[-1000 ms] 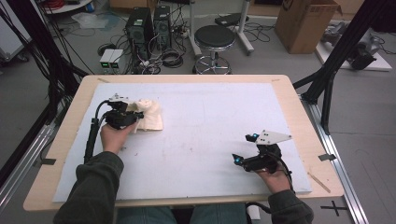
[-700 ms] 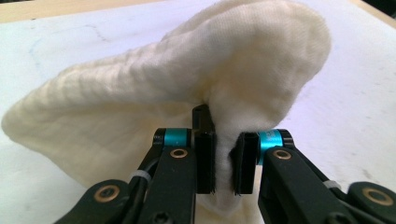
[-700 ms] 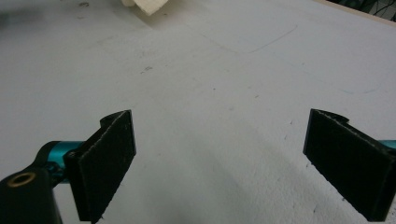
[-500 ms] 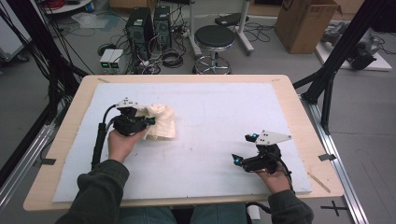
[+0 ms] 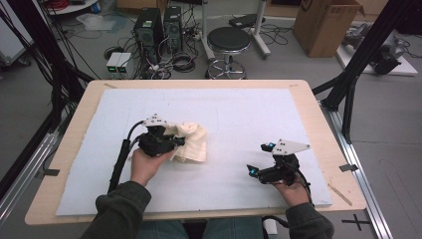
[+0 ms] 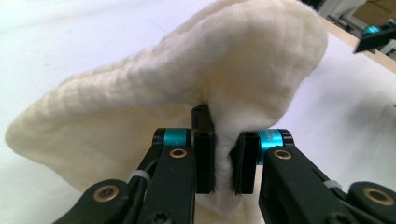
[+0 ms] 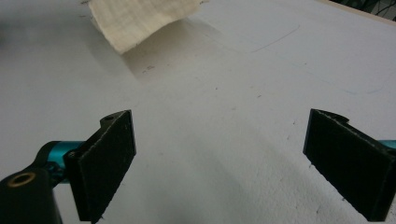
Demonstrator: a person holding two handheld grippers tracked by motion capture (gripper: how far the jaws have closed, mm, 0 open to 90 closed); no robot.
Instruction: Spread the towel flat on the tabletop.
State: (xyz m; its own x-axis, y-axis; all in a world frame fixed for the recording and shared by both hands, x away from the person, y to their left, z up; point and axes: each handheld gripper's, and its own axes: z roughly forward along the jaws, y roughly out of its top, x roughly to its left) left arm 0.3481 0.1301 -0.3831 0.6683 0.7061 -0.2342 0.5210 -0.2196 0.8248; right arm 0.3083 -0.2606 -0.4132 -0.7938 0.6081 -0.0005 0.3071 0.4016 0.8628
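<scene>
Cream cloth (image 6: 187, 79) pinched by left gripper (image 6: 224, 161)

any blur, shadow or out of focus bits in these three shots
High view: even light, slightly soft, straight table edge bows a little. Left gripper view: the left tool and the pinched cloth are sharp, far background blurs. Right gripper view: the right tool has soft jaw edges, the cloth corner casts a clear shadow on the white mat.

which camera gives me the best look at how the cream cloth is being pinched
The left gripper view: the left gripper is shut on a fold of the cream cloth, seen close up. The high view shows the cloth bunched at that gripper. The right gripper view catches one cloth corner.
</scene>
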